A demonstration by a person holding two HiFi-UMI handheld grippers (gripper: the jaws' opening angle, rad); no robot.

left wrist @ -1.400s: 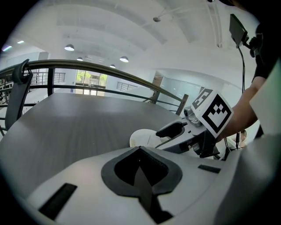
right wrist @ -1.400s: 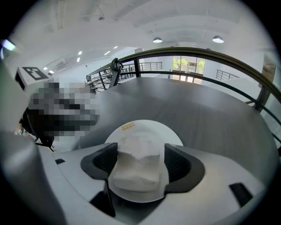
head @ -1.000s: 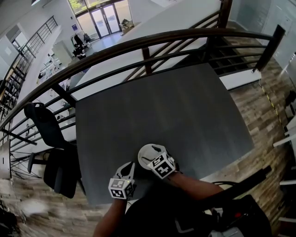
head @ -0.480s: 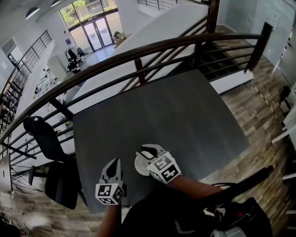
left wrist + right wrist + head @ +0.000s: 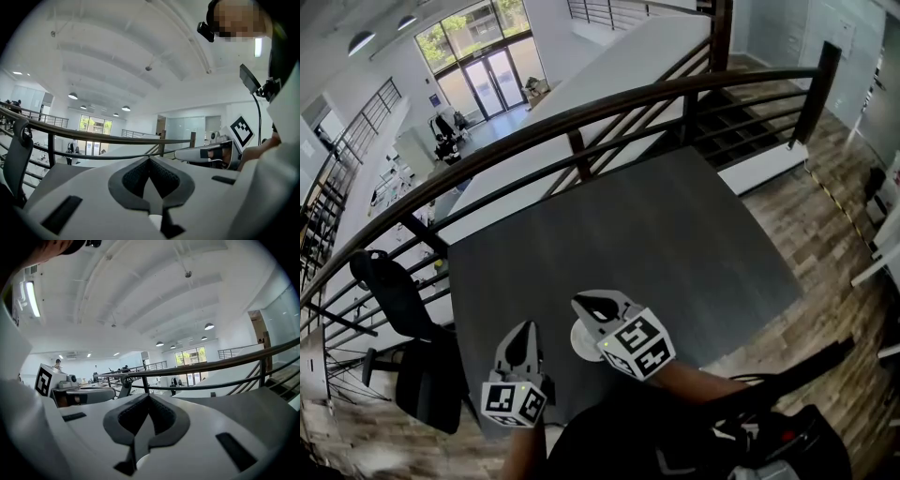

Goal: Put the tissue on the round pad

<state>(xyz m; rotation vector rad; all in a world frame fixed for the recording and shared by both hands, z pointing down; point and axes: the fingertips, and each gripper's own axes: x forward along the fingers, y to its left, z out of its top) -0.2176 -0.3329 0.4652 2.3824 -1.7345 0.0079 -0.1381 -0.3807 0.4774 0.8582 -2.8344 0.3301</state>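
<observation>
**A:** ok so what's being changed here? Both grippers are being lifted higher off the bench (image 5: pixel 675 244) than a second back, right?

**B:** yep, both are being carried up and levelled out. Bigger thing: the right gripper (image 5: pixel 581 303) was being held wide open over the pad (image 5: pixel 579 343) back then, and its jaws have just been closing. Now they're being held fully together with nothing between them. The left gripper (image 5: pixel 528 328) is being held shut and empty too.

**A:** and the tissue? Nothing's being carried, so where is it being left?

**B:** honestly, it's not being told apart from the pad. Only a white sliver of the pad is being shown, peeking out from under the right gripper near the bench's front edge, and it's white on white. Since nothing is being gripped and no loose tissue is being seen on the bench, it's probably being left on the pad already.

**A:** so the task's being wrapped up?

**B:** that's how it's being read, as a guess: placing done, grippers being pulled back. Worth being checked once the pad isn't being covered.
</observation>
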